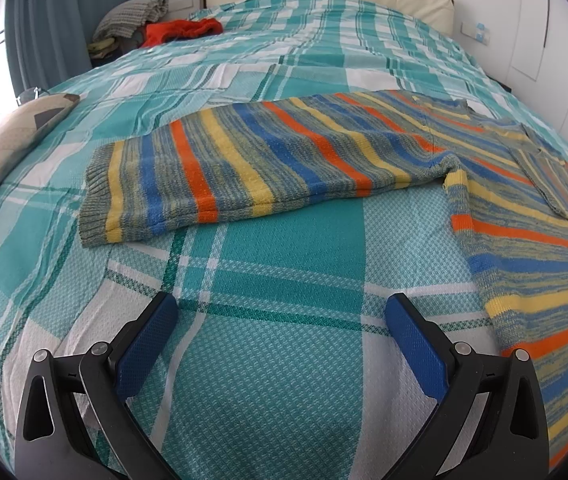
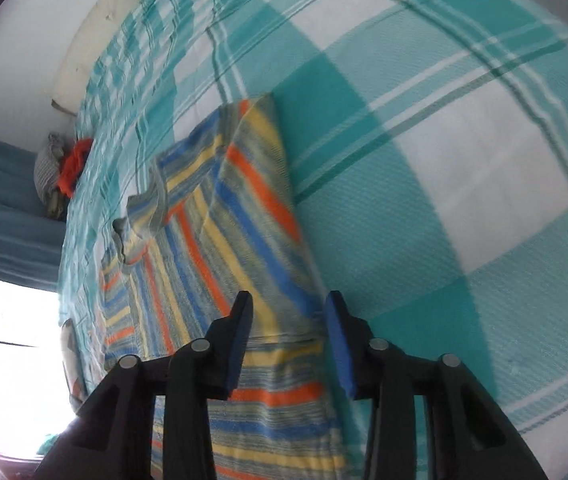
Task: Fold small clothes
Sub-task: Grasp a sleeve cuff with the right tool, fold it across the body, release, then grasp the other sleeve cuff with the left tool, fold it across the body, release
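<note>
One sleeve of the striped sweater (image 1: pixel 244 164) lies stretched out flat across the plaid bedspread (image 1: pixel 268 360) in my left wrist view, with the body running off to the right; my left claw (image 1: pixel 282 320) hangs wide open over bare spread, gripping nothing, just short of that sleeve. I judge the fold is at its sleeve stage, and this claw's next move calls for reaching the ribbed cuff (image 1: pixel 94 196) and carrying it over the body. From my right wrist view, the right claw (image 2: pixel 288 312) stands partly open above the sweater (image 2: pixel 244 240), whose near side already looks folded in along a straight edge; nothing is pinched. I can read no brand, label or writing in either view.
</note>
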Demonstrator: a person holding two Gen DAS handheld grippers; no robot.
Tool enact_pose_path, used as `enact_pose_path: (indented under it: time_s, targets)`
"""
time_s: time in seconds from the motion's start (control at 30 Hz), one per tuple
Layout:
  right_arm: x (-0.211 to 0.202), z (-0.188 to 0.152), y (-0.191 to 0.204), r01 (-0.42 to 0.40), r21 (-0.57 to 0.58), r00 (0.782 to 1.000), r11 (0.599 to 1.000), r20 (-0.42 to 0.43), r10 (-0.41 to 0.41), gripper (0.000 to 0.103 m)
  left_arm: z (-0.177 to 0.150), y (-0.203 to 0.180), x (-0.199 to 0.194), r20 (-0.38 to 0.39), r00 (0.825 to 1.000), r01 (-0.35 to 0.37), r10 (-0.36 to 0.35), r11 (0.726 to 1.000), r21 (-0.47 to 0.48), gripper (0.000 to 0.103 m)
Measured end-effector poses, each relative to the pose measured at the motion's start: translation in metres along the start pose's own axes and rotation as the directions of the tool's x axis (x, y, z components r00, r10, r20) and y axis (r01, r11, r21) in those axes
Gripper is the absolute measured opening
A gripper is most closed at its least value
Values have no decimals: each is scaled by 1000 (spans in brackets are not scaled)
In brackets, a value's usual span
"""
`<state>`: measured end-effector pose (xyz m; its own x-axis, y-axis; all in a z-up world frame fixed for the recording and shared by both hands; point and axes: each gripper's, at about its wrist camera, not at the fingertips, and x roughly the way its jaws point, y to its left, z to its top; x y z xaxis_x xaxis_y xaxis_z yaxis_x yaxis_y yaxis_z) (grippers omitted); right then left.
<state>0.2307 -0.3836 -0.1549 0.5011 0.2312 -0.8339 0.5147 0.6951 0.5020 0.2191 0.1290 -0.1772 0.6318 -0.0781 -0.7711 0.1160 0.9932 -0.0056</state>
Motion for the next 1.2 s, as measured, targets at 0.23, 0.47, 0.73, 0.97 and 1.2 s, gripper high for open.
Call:
enact_pose_path:
  time_s: [0.23, 0.47, 0.73, 0.97, 1.2]
  targets:
    - [-58, -43, -34, 303, -224, 935, 926, 259, -243, 71, 0, 0, 0, 0, 1000, -1, 1, 1000, 0, 103]
    - [-58, -77, -78, 555, -280, 802, 783, 430, -415, 83, 0, 0, 0, 0, 1000, 0, 0, 1000, 0, 103]
    - [-57, -85, -103, 518, -237, 805, 822, 458, -376, 103, 0, 0, 0, -1, 1000, 3, -3, 1000, -2, 103]
    - [-53, -89, -102, 529, -235, 797, 815, 467, -382, 103, 1, 0, 0, -2, 1000, 6, -6, 1000, -4, 103]
    - [-52, -88, -102, 518, -233, 803, 823, 463, -374, 103, 7, 2, -5, -61, 998, 14, -14, 1000, -7, 103]
